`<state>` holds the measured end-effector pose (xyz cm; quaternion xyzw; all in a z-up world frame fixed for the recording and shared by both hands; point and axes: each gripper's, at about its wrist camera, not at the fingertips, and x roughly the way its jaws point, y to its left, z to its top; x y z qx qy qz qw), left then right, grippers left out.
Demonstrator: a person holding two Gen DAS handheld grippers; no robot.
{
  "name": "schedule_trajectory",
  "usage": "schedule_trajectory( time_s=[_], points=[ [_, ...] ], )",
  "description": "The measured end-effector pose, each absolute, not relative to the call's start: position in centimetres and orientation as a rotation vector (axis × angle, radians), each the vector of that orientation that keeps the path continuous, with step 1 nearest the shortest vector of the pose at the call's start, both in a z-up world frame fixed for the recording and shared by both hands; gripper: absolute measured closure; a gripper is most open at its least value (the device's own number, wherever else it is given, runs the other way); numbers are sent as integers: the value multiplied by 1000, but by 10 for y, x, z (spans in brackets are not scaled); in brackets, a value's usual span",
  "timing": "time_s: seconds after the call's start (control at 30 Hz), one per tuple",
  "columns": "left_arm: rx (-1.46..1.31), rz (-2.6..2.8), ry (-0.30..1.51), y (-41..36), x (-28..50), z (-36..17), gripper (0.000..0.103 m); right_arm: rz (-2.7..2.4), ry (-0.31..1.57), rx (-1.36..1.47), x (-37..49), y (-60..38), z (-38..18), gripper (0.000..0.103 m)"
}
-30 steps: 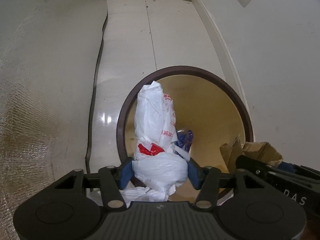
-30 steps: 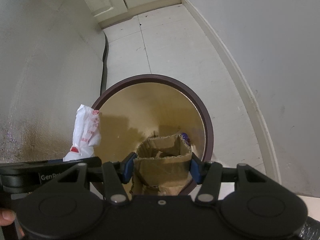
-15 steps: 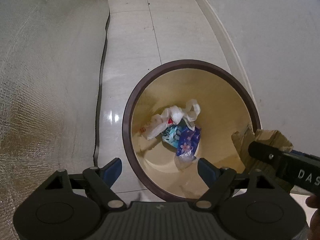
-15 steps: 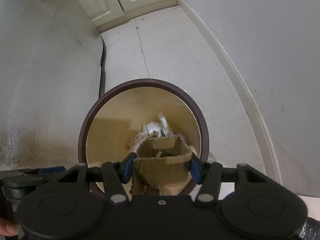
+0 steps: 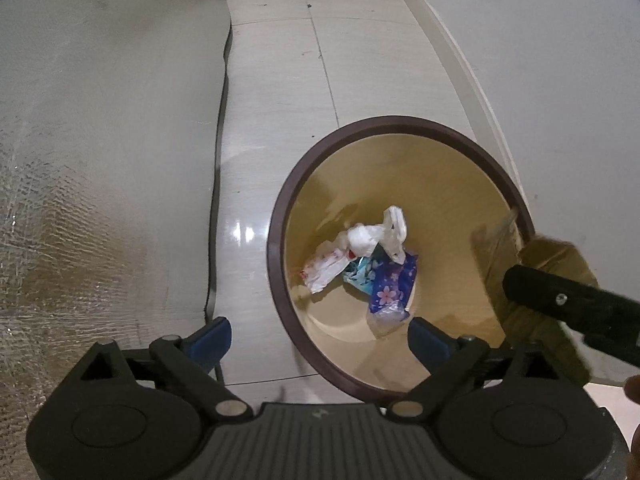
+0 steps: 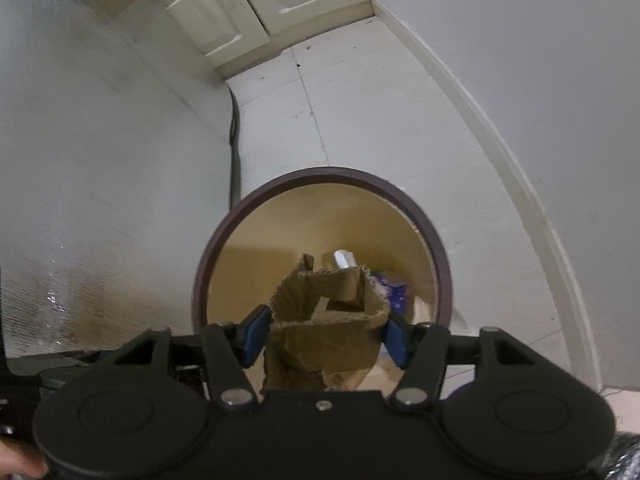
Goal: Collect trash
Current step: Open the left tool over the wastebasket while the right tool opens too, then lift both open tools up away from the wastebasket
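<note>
- A narrow strip of pale tiled floor (image 5: 280, 92) runs between a foil-textured panel (image 5: 80, 208) at nine o'clock and a white wall (image 5: 560, 100) at three o'clock; cream cabinet doors (image 6: 260, 8) close the far end at twelve o'clock.
- The round bin (image 5: 276, 240), dark-rimmed and tan inside, stands on the floor close to the wall; both tongs point steeply down at its mouth.
- The right gripper (image 6: 324, 330) is the one with work left; the torn cardboard piece (image 6: 328, 320) sits between its blue pads, long axis running away from the camera toward twelve o'clock, far end already over the bin opening; its jaws have just been opening, and a slight gap shows beside the left pad, so the piece looks released rather than pinched, though contact at the right pad I cannot rule out.
- My judgement: the cardboard needs only to drop straight down; nothing blocks the opening.
- The left gripper (image 5: 320, 340) has just been opening too; it stands wide and empty over the bin's seven o'clock rim.
- On the bin floor lie a white plastic bag (image 5: 360, 244) and a blue flowered packet (image 5: 390, 284), touching each other.
- A snag on the rim at three o'clock seems the only risk.
</note>
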<state>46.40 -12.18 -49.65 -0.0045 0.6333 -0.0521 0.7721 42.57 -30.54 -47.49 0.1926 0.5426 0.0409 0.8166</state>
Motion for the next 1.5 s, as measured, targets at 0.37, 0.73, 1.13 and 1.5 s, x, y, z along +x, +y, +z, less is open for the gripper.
schedule_trajectory(
  time_s=[0.37, 0.73, 1.13, 1.5],
  points=[
    [9, -70, 1393, -111, 461, -503, 1, 89, 1221, 429, 428, -307, -483, 9],
    [6, -63, 1396, -109, 460, -504, 0, 71, 1258, 326, 426, -309, -484, 7],
    [10, -61, 1380, -108, 459, -494, 0, 49, 1243, 261, 422, -312, -477, 0],
    [30, -66, 1324, -108, 440, -464, 0, 4, 1202, 137, 411, -317, -456, 0]
  ],
)
